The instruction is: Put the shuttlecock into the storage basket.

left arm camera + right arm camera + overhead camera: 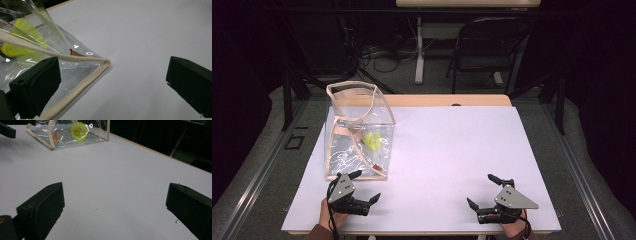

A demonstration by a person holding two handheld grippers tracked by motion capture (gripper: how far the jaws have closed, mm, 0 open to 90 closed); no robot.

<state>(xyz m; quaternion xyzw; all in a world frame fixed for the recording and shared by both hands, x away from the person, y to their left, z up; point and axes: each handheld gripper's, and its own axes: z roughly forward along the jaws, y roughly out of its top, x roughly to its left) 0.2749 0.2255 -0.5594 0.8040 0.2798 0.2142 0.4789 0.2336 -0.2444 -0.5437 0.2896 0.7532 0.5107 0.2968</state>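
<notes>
A clear plastic bag with cream trim stands upright on the left of the white table. Inside it lies a yellow-green shuttlecock; the left gripper view shows the shuttlecock behind the bag's near corner, and the right gripper view shows the shuttlecock through the bag wall. My left gripper rests open just in front of the bag, its jaws wide apart with nothing between them. My right gripper lies open near the front right edge, also holding nothing.
A black folding chair and a table leg stand beyond the far edge, with cables on the floor. The wooden far edge of the table shows behind the white surface.
</notes>
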